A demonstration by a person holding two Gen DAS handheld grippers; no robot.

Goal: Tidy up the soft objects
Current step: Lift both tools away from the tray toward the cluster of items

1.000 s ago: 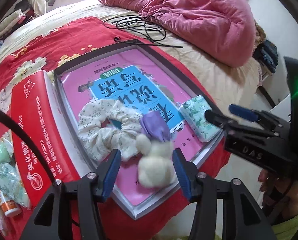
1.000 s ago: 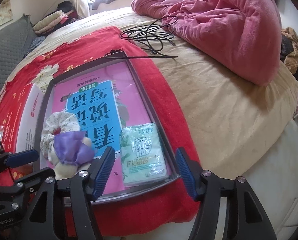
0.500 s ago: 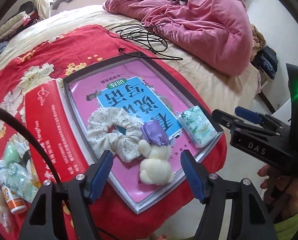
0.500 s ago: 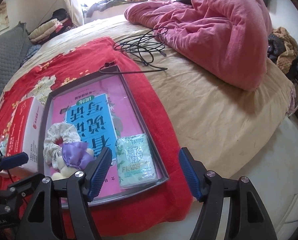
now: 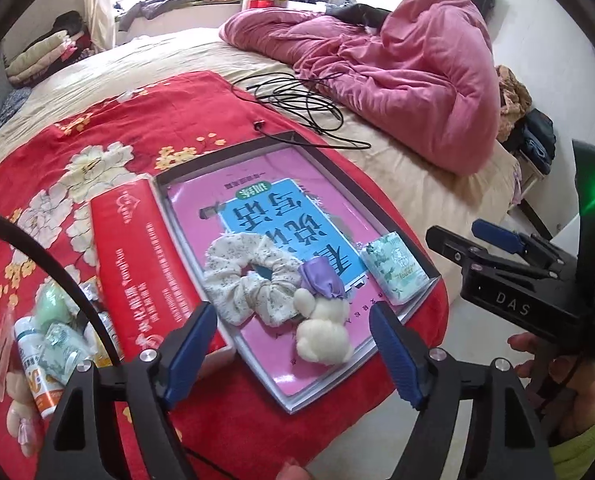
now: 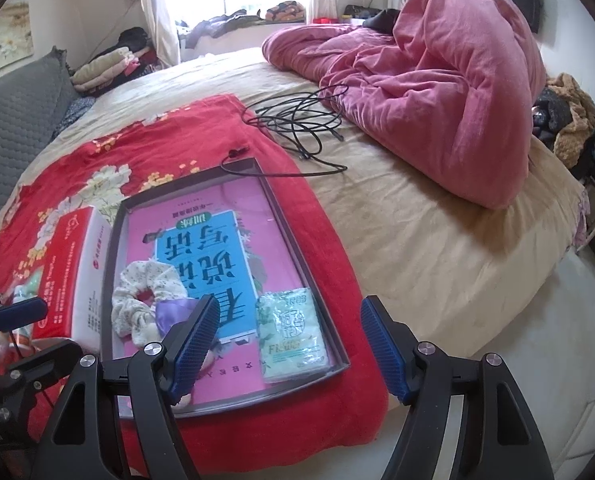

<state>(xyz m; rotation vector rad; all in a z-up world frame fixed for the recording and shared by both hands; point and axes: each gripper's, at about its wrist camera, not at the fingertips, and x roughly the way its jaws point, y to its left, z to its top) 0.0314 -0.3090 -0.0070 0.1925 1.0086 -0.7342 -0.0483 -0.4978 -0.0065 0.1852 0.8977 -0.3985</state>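
A shallow grey-rimmed tray (image 5: 329,160) (image 6: 309,276) lies on a red floral cloth (image 5: 97,140), with a pink and blue book inside. On the book rest a floral scrunchie (image 5: 249,284) (image 6: 145,284), a cream plush toy with a purple bow (image 5: 321,328) and a green tissue pack (image 5: 393,272) (image 6: 289,332). My left gripper (image 5: 297,352) hangs above the plush toy, its jaws opening with nothing between them. My right gripper (image 6: 293,344) hovers over the tissue pack, jaws opening and empty too.
A red and white carton (image 5: 137,264) (image 6: 73,272) lies left of the tray. Small bottles and packets (image 5: 53,344) sit at the lower left. Black cables (image 6: 301,120) and a pink quilt (image 6: 437,80) lie farther back. The bed edge and floor are at right.
Both grippers have risen and drawn back from the tray while their jaws widened. The plush toy and the tissue pack stay on the book, farther below.
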